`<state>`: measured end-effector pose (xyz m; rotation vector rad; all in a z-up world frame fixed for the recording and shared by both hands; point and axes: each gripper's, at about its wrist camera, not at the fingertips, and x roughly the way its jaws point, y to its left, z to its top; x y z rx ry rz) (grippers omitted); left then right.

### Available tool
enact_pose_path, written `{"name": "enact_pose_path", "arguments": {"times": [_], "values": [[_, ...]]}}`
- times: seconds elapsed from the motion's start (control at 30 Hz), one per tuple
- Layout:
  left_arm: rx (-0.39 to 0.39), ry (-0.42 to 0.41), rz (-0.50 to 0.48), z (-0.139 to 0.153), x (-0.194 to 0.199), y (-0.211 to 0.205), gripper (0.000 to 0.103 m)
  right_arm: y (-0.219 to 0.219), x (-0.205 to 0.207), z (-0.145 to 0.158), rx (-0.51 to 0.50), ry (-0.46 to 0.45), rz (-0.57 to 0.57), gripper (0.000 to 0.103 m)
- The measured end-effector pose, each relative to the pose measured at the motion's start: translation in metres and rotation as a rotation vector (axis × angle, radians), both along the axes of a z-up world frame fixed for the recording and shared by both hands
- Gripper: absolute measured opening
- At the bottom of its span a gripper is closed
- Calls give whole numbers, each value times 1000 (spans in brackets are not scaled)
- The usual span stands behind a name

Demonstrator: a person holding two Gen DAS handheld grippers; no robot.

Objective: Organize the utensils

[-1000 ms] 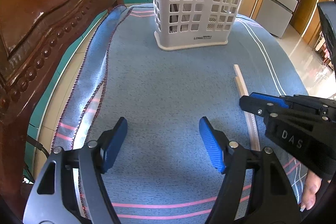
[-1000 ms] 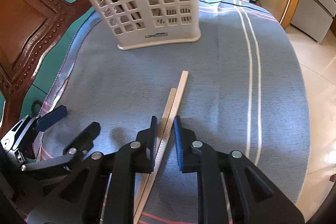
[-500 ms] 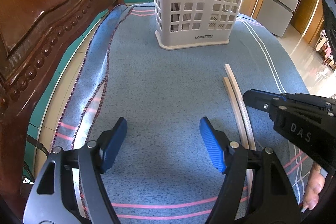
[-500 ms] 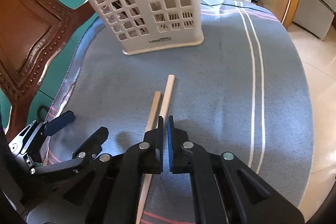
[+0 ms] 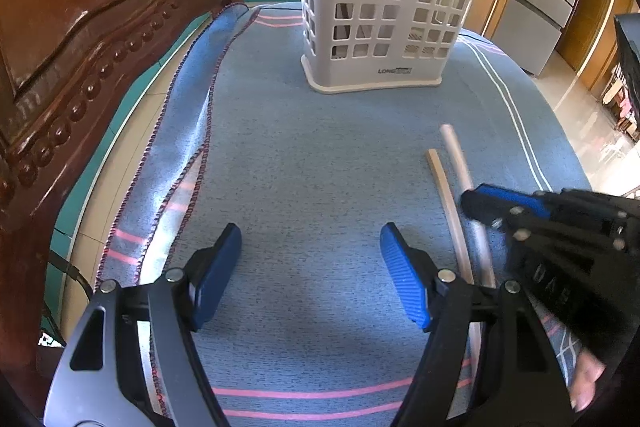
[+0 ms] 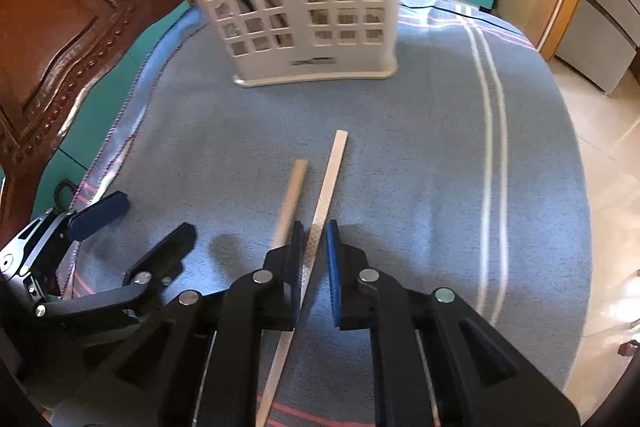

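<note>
Right wrist: my right gripper (image 6: 313,259) straddles one chopstick (image 6: 324,201), jaws narrow, grip unclear; long axis points toward basket (image 6: 308,11); left gripper (image 5: 310,267) released.

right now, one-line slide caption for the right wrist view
Right gripper fingers straddle one chopstick, the other beside it, white basket ahead.

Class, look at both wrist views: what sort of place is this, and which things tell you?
Probably a home dining area: a carved brown wooden chair beside a table under a blue striped cloth, a white slotted plastic utensil basket, two pale wooden chopsticks.
</note>
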<state>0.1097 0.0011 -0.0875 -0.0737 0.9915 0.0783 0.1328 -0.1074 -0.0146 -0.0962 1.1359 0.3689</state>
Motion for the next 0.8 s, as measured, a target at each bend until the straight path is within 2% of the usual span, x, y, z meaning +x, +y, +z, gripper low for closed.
{"name": "enact_pose_path", "arguments": {"times": [0.23,0.33,0.43,0.57,0.67,0.8], "values": [[-21,3,-8,-1,-1,-5,73,-47,9,1,-23,23,-109,11],[-76,5,-35,-1,0,-10,73,-55,10,2,-5,19,-129,13],[-118,8,-76,-1,0,-21,74,-68,9,14,43,-30,-179,13],[-101,13,-114,-5,1,-37,75,-89,5,26,120,-68,-258,14],[-86,5,-129,-6,1,-45,76,-94,5,21,112,-52,-265,14],[-80,-1,-138,-6,2,-47,75,-89,10,20,97,-41,-256,23]]}}
